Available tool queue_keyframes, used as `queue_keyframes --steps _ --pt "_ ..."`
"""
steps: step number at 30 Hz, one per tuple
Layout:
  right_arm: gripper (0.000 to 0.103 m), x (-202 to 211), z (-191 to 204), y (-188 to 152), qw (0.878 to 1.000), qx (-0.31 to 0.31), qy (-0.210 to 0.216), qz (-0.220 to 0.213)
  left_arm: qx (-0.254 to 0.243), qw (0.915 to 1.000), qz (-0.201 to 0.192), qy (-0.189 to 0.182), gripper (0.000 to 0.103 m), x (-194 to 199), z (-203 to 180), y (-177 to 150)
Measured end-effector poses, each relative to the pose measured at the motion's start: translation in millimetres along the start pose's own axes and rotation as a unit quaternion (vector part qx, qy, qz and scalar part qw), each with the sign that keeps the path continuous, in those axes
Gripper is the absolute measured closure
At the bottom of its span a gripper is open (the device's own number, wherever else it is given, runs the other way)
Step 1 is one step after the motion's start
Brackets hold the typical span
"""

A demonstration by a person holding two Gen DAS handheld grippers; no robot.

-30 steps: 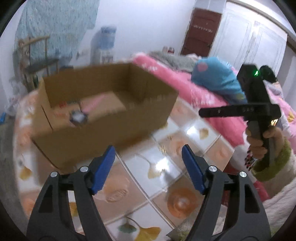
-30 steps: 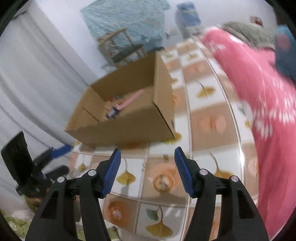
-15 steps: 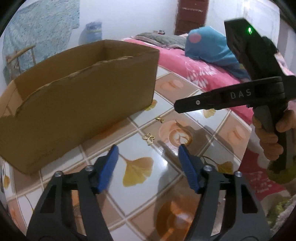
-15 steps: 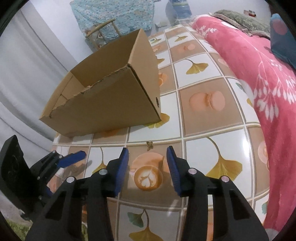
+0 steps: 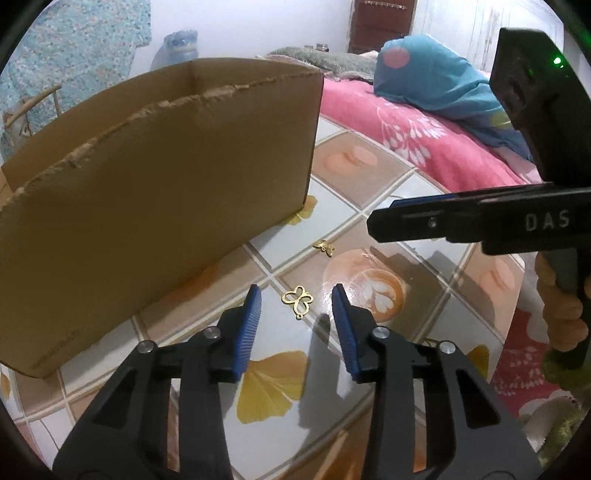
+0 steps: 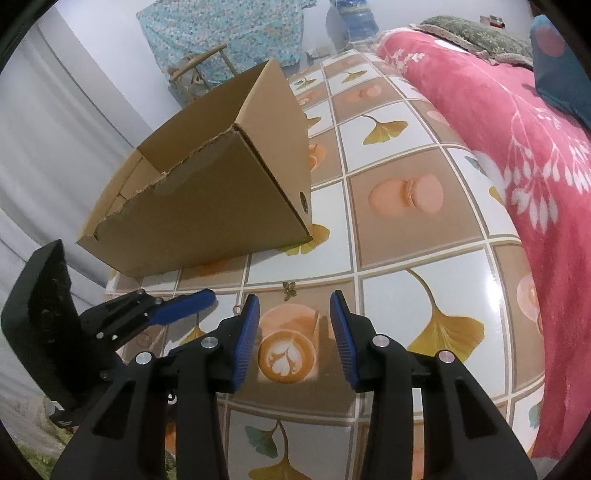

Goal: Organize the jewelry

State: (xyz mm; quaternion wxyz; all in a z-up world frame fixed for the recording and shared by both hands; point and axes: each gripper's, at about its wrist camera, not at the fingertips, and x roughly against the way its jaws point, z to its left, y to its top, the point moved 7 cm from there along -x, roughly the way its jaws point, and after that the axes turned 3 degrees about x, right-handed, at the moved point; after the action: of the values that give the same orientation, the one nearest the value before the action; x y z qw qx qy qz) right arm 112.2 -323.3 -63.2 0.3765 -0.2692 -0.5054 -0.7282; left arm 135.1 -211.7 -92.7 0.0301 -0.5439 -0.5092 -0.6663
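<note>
Cardboard box (image 5: 155, 192) on tiled surface (image 5: 369, 192); interior hidden.

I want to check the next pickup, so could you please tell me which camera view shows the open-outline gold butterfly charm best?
The left wrist view shows it best: the butterfly charm lies in full sight on the tiled tabletop, just ahead of the left tongs. In the right wrist view it is almost hidden behind a blue pad; only a tiny loop shows there.

Home bedrm: bed (image 5: 424, 122), wardrobe (image 5: 380, 22)
</note>
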Motion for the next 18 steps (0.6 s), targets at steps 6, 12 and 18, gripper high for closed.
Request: queue_keyframes --steps 6,12,18 --pt "0.064 -1.3 -4.3 -0.7 1.000 -0.007 0.009 -0.004 0.001 0.9999 0.011 0.006 0.079 -9.0 -1.7 0.1" --pt "0.064 1.0 -7.0 0.6 1.000 -0.016 0.022 -0.010 -0.031 0.9987 0.018 0.037 0.083 -11.4 -7.6 0.2" --pt "0.064 2.0 -8.5 -1.5 0.999 -0.017 0.026 -0.009 -0.023 0.9989 0.024 0.033 0.088 -10.2 -6.9 0.0"
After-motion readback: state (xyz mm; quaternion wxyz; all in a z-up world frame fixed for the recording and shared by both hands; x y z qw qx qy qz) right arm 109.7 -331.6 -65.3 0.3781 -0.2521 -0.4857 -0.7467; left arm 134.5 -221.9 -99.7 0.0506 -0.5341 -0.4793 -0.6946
